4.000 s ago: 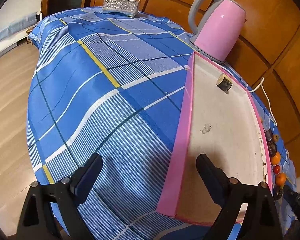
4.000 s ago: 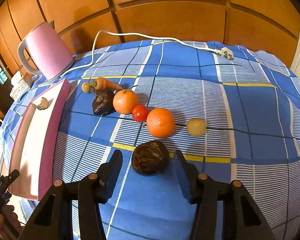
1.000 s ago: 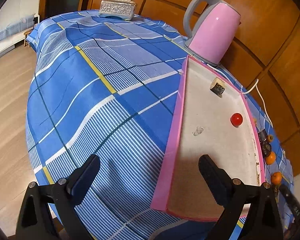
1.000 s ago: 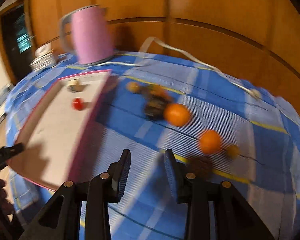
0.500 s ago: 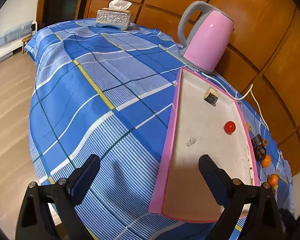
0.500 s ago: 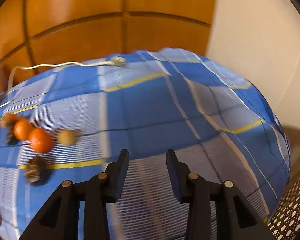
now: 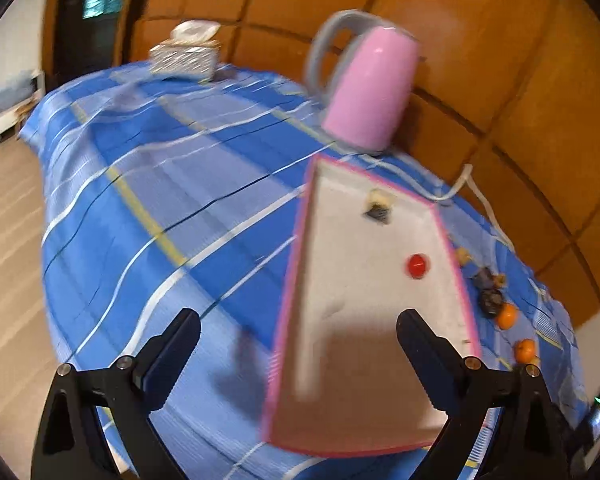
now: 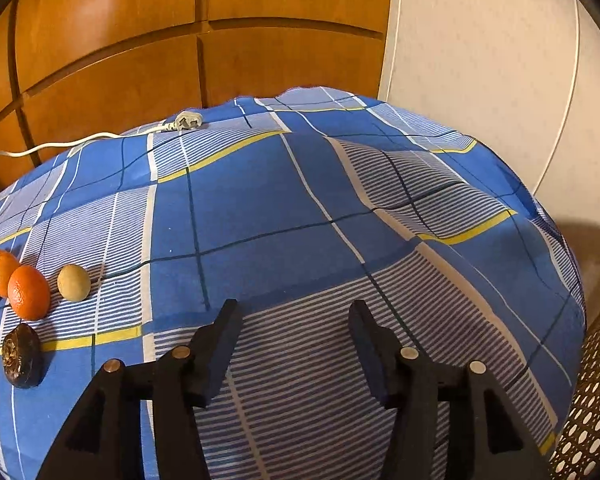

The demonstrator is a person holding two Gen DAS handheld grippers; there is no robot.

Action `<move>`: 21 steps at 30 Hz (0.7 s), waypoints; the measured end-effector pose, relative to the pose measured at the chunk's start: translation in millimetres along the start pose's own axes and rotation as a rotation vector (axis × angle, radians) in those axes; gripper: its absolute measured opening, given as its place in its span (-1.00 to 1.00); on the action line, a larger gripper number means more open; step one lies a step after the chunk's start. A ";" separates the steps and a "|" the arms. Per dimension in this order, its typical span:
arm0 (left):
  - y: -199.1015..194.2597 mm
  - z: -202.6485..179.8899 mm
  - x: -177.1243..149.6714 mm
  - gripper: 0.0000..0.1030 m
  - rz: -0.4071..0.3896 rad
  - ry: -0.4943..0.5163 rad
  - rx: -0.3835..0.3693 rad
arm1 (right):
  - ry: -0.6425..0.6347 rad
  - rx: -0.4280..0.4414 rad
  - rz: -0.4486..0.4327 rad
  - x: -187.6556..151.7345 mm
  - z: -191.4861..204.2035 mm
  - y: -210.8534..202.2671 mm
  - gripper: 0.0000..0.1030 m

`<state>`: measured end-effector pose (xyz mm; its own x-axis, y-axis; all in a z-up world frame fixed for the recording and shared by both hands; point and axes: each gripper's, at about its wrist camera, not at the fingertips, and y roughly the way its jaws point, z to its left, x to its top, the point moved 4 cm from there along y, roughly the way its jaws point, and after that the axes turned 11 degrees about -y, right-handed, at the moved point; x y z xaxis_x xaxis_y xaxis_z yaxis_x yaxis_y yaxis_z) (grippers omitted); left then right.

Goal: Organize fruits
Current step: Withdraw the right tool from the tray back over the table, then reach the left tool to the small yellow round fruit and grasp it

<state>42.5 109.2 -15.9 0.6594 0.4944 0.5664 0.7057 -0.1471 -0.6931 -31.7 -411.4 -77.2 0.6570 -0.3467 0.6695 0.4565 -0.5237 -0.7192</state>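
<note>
In the left wrist view a pink-rimmed white tray [image 7: 292, 280] lies on the blue checked cloth, holding a small red fruit [image 7: 417, 265] and a small dark-and-tan piece [image 7: 378, 209]. My left gripper [image 7: 298, 330] is open and empty over the tray's near end. Beyond the tray lie dark fruits [image 7: 490, 300] and two oranges [image 7: 507, 315]. In the right wrist view my right gripper [image 8: 294, 330] is open and empty over bare cloth. At the far left lie two oranges [image 8: 28, 292], a tan round fruit [image 8: 74, 282] and a dark wrinkled fruit [image 8: 22, 356].
A pink kettle [image 7: 370, 92] stands behind the tray, its white cord and plug [image 8: 186, 122] trailing along the wooden wall. A silver tissue box [image 7: 186, 56] sits at the far table end. A woven basket [image 8: 592, 400] is at the right edge, below the table.
The right gripper swung away from the tray to the table's right end and opened slightly. The left view shifted slightly and is blurred. The red fruit came onto the tray since four seconds ago.
</note>
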 end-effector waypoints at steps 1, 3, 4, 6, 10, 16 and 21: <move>-0.9 -8.3 1.6 0.91 0.008 0.027 -0.026 | 0.001 0.001 -0.001 -0.6 -0.3 -0.5 0.12; -3.5 -31.3 6.4 0.86 0.016 0.100 -0.085 | 0.002 0.002 -0.002 0.5 0.8 1.8 0.13; -4.7 -40.8 8.1 0.83 0.017 0.132 -0.110 | 0.002 0.002 -0.002 0.2 1.1 1.6 0.13; -1.9 -66.9 10.3 0.73 0.046 0.218 -0.165 | 0.003 0.003 -0.003 -0.1 1.1 1.5 0.14; 16.1 -110.1 9.0 0.46 0.145 0.317 -0.236 | 0.003 0.004 -0.005 -0.2 1.2 1.3 0.16; 46.0 -152.8 4.4 0.20 0.228 0.375 -0.250 | 0.007 0.008 -0.009 -0.5 1.4 1.4 0.18; 68.7 -182.4 -0.6 -0.02 0.260 0.445 -0.265 | 0.008 0.008 -0.011 -0.3 1.5 1.4 0.19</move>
<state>137.9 -57.4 17.5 0.8246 0.0139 0.5655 0.5092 -0.4536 -0.7314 -30.4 -410.9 -78.7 0.6475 -0.3471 0.6784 0.4682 -0.5211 -0.7136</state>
